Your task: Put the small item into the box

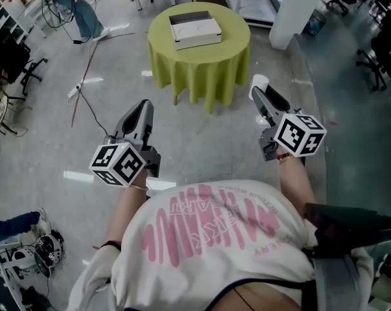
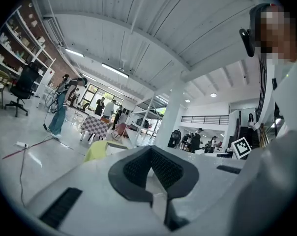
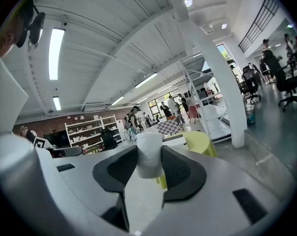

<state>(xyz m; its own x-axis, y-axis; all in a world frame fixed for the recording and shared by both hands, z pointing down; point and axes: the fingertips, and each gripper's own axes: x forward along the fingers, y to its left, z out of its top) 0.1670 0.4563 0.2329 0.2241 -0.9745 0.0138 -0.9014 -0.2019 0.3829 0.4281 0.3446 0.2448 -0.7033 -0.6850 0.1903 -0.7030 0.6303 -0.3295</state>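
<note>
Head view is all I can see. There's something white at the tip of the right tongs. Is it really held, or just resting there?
Observer: Held. In the right gripper view the right tongs are clamped on both sides of a small white roll, which stands upright between them.
Operator: And the left tongs, anything in them?
Observer: No. The left gripper view shows the left tongs closed tip to tip with nothing between.
Operator: Do the right tongs face the table?
Observer: Roughly. In the right gripper view the yellow-green table shows just beyond the roll, slightly to its right.
</note>
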